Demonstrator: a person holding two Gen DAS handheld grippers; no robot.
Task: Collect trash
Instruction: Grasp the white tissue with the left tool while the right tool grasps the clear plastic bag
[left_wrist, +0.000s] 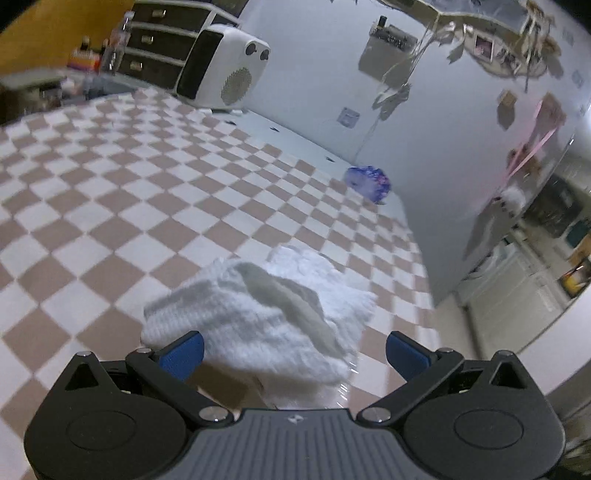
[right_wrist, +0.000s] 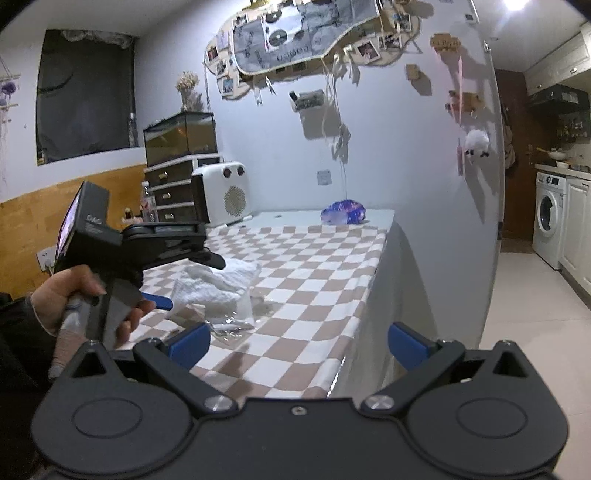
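A crumpled white tissue wad (left_wrist: 258, 317) lies on the checkered tablecloth (left_wrist: 110, 192), on a clear plastic bag or wrapper (right_wrist: 236, 325). My left gripper (left_wrist: 294, 352) is open, with the tissue just ahead between its blue fingers. In the right wrist view the left gripper (right_wrist: 177, 288) hovers over the same tissue (right_wrist: 218, 284). A crumpled blue-purple wrapper (left_wrist: 367, 182) lies at the table's far edge by the wall and also shows in the right wrist view (right_wrist: 343, 213). My right gripper (right_wrist: 299, 347) is open and empty, above the table's near edge.
A white heater (right_wrist: 221, 197) and a drawer unit (right_wrist: 173, 192) with a glass tank stand at the table's far end. The table's right edge (right_wrist: 369, 295) drops to the tiled floor. A washing machine (right_wrist: 550, 218) stands far right.
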